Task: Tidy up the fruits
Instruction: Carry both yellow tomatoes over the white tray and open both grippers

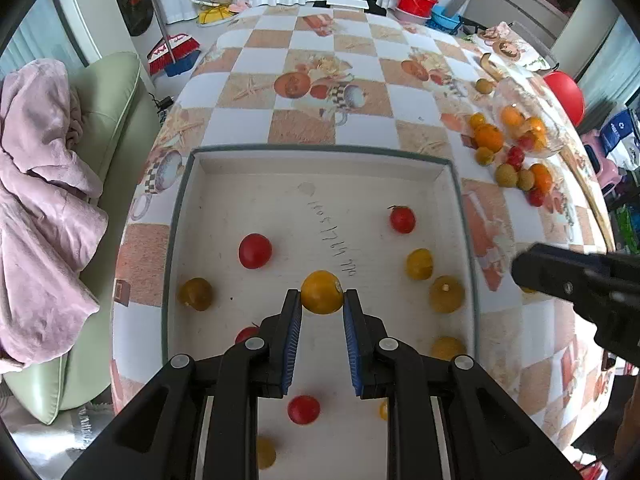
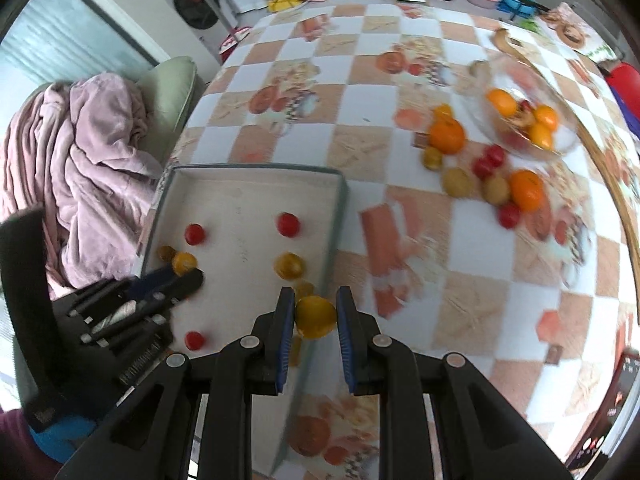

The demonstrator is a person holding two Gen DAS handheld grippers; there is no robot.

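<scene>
Checked tablecloth, pink blanket, perhaps-glass bowl

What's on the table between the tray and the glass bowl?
In the right wrist view, loose fruit lies on the checked cloth between the tray and the bowl, bunched near the bowl; the cloth by the tray is bare.

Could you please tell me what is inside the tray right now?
In the tray lie loose red tomatoes and yellow fruits. The left gripper covers part of the near floor, hiding anything beneath it.
</scene>
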